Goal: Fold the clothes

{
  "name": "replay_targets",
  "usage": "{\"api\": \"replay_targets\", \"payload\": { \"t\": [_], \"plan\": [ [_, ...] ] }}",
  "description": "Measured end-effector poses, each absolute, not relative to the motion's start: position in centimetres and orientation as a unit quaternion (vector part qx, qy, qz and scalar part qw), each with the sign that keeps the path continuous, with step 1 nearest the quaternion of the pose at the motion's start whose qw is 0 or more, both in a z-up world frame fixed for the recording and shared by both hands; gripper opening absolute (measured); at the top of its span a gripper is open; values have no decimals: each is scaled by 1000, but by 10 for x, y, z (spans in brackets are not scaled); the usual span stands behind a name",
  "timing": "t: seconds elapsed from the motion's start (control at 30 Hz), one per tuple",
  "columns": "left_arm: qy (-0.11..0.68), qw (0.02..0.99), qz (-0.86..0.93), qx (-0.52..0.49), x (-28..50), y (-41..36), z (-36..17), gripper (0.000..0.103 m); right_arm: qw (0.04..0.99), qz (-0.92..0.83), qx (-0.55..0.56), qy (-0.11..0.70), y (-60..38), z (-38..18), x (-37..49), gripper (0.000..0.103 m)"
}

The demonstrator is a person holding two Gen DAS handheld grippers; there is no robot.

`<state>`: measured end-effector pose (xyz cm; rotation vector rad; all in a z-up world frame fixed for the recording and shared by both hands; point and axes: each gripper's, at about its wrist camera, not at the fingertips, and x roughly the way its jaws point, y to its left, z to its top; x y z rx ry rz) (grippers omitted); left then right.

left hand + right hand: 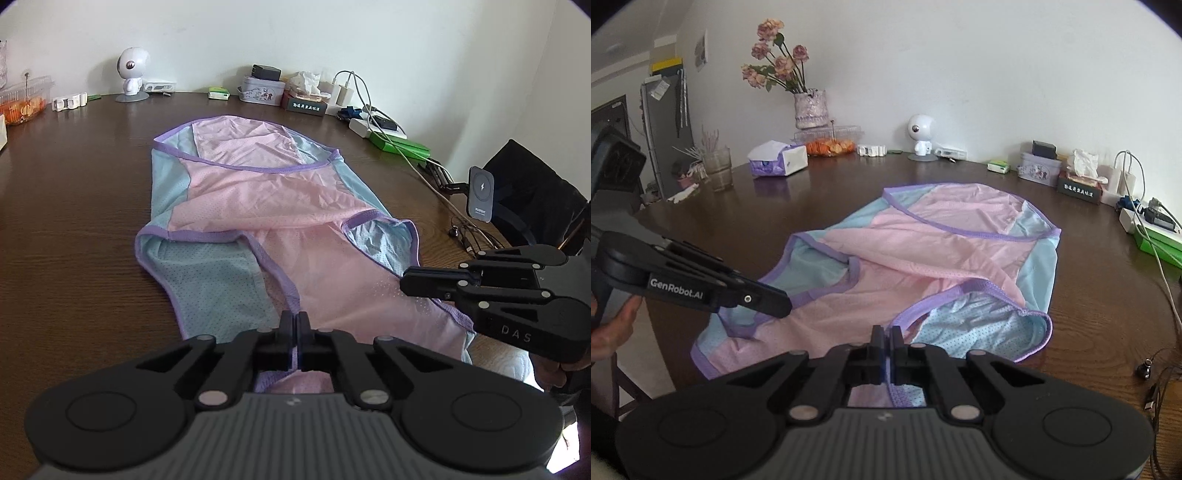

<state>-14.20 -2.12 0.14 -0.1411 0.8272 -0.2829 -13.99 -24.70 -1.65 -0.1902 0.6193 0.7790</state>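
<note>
A pink and light-blue sleeveless top with purple trim lies spread on the dark wooden table; it also shows in the right wrist view. My left gripper is shut on the near purple-trimmed edge of the top. My right gripper is shut on the near edge too, beside the blue armhole. The right gripper shows in the left wrist view, resting at the top's near right edge. The left gripper shows in the right wrist view, at the near left armhole.
Along the wall stand a white toy robot, a tin, a tissue box, chargers and cables, green boxes. A phone stand is at the right. A flower vase, glass, tissue pack stand far left.
</note>
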Motion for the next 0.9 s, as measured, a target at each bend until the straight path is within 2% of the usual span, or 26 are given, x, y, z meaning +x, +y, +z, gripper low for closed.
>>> {"api": "replay_targets", "payload": {
  "t": [0.07, 0.1, 0.13, 0.2, 0.27, 0.33, 0.47, 0.5, 0.53, 0.6, 0.63, 0.67, 0.77, 0.8, 0.83, 0.87, 0.9],
  "plan": [
    [403, 902, -137, -69, -147, -20, -4, 10, 866, 386, -105, 299, -247, -16, -148, 2],
    [399, 906, -127, -71, -149, -19, -6, 30, 862, 389, -115, 303, -246, -17, -151, 3],
    [396, 907, -121, -70, -151, -17, -8, 42, 858, 390, -127, 309, -244, -20, -153, 3],
    [383, 912, -134, -58, -158, -13, -5, 44, 857, 384, -133, 317, -247, -24, -158, 21],
    [366, 915, -165, -30, -168, -10, -3, 55, 858, 382, -131, 318, -257, -23, -162, 36],
    [350, 919, -181, 0, -177, -5, -5, 63, 855, 390, -130, 317, -268, -23, -167, 44],
    [358, 912, -198, 22, -180, 6, -17, 59, 845, 395, -140, 332, -281, -33, -172, 47],
    [363, 909, -202, 22, -180, 8, -20, 45, 844, 394, -141, 334, -282, -36, -173, 44],
    [370, 905, -207, 21, -179, 9, -23, 20, 846, 394, -140, 332, -283, -38, -173, 41],
    [372, 903, -212, 16, -181, 15, -23, 13, 847, 396, -125, 331, -285, -39, -173, 13],
    [372, 903, -214, 19, -183, 17, -23, 9, 848, 397, -120, 330, -286, -38, -174, 6],
    [372, 903, -216, 23, -186, 18, -23, 8, 848, 398, -123, 329, -287, -36, -176, 4],
    [373, 903, -214, 19, -191, 27, -22, 11, 843, 400, -133, 334, -293, -36, -181, 4],
    [369, 903, -218, 14, -191, 31, -19, 18, 841, 401, -136, 336, -295, -37, -183, 7],
    [362, 904, -225, 8, -191, 33, -16, 32, 841, 402, -139, 335, -297, -35, -183, 11],
    [352, 907, -230, 4, -191, 34, -12, 40, 841, 403, -140, 332, -298, -32, -183, 13],
    [340, 911, -232, 3, -190, 34, -8, 48, 842, 404, -142, 329, -300, -29, -184, 22]
  ]
}}
